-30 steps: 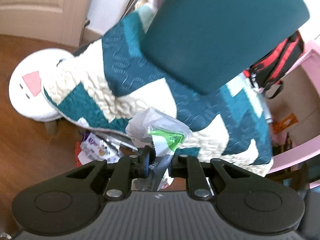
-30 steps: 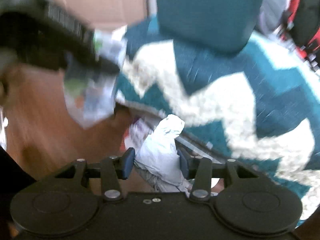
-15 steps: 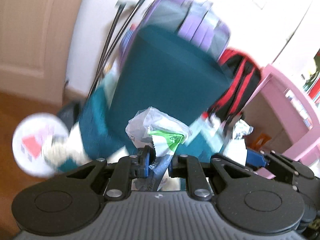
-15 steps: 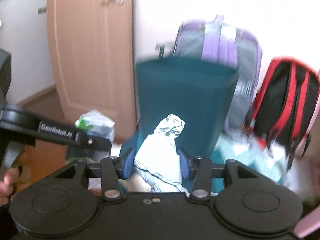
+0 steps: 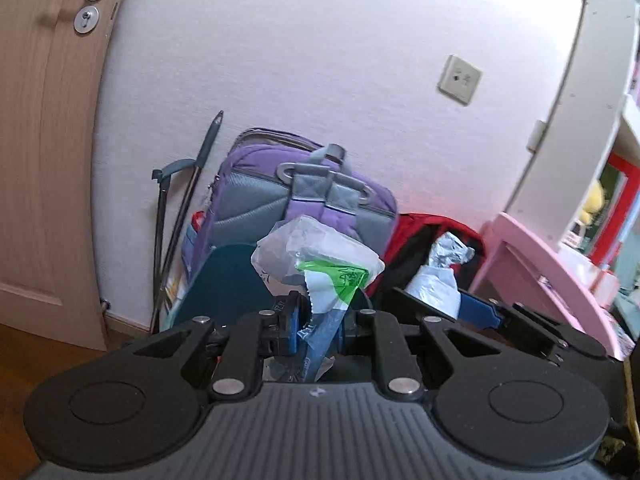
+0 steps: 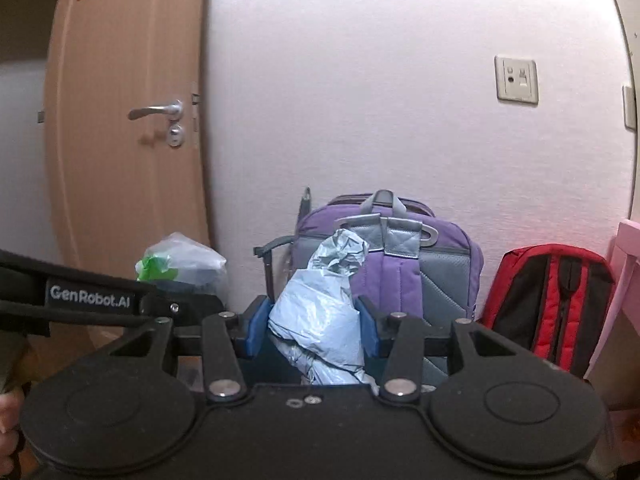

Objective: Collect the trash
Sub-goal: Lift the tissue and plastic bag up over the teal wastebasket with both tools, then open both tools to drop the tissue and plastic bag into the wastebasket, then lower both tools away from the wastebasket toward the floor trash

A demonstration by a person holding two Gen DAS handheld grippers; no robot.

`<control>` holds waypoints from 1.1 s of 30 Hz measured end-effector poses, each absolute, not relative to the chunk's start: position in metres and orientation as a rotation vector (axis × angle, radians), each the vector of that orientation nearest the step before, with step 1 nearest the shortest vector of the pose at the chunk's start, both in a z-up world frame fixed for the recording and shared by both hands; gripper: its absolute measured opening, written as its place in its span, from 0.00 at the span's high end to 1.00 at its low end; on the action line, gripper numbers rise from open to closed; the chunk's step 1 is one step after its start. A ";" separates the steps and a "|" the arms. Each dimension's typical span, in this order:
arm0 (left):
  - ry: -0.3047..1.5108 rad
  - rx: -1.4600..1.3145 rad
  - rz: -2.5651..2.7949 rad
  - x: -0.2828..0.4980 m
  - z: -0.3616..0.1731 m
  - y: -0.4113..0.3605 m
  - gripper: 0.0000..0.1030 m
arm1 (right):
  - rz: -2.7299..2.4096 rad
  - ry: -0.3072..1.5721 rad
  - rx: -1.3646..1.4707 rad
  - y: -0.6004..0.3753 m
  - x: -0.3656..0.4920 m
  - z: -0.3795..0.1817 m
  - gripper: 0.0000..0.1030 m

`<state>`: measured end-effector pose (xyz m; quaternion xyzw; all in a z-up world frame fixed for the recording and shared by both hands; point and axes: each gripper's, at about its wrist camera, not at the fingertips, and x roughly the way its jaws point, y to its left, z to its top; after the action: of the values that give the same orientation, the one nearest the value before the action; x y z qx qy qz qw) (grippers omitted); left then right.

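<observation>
Left gripper (image 5: 316, 322): we are clamping its jaws tight on a clear plastic wrapper with a green patch (image 5: 316, 256); the wrapper is bunching up above the pads and trailing down below them.
Right gripper (image 6: 314, 326): we are holding its jaws wide around a crumpled pale grey bag (image 6: 324, 304), the blue pads (image 6: 258, 326) pressing on both its sides; the bag is standing up past the fingertips.
Beside the jaws: in the left wrist view the right gripper is showing just to the right, level with ours.
Just beyond the jaws: a teal chair back (image 5: 224, 284) is sitting behind and left of the left jaws.
Farther: a purple backpack (image 6: 424, 276) is leaning against the wall, a red and black backpack (image 6: 548, 304) right of it.
Farthest: a white wall with a socket plate (image 6: 516, 79), and a wooden door (image 6: 120, 140) to the left.
</observation>
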<state>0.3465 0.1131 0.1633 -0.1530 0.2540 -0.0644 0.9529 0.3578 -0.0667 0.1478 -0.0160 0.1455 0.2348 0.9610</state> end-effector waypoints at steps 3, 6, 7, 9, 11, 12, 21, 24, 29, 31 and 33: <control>0.543 -0.302 -0.101 0.377 0.149 0.114 0.85 | 0.473 0.325 -0.016 -0.067 0.381 0.132 0.56; 0.579 -0.284 -0.073 0.402 0.132 0.118 0.85 | 0.487 0.368 0.004 -0.065 0.396 0.117 0.56; 0.592 -0.286 -0.072 0.409 0.128 0.120 0.85 | 0.488 0.379 -0.001 -0.062 0.399 0.112 0.56; 0.624 -0.291 -0.074 0.424 0.117 0.123 0.85 | 0.503 0.408 -0.012 -0.058 0.408 0.098 0.56; 0.654 -0.282 -0.071 0.438 0.107 0.124 0.85 | 0.511 0.431 -0.043 -0.053 0.417 0.088 0.55; 0.666 -0.274 -0.070 0.445 0.102 0.123 0.85 | 0.514 0.440 -0.056 -0.051 0.420 0.083 0.55; 0.781 -0.243 -0.075 0.475 0.063 0.110 0.81 | 0.530 0.556 -0.150 -0.037 0.441 0.047 0.55; 0.810 -0.241 -0.071 0.479 0.055 0.108 0.66 | 0.539 0.585 -0.160 -0.038 0.443 0.041 0.54; 0.790 -0.237 -0.053 0.475 0.058 0.108 0.28 | 0.527 0.573 -0.184 -0.045 0.435 0.041 0.53; 0.783 -0.242 -0.057 0.471 0.064 0.108 0.28 | 0.530 0.572 -0.177 -0.049 0.431 0.045 0.52; 0.780 -0.239 -0.053 0.466 0.070 0.108 0.28 | 0.536 0.571 -0.168 -0.053 0.423 0.051 0.51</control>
<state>0.4657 0.1077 0.0697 -0.1162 0.3792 -0.0259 0.9176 0.4230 -0.0535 0.0508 -0.0819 0.2778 0.2610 0.9209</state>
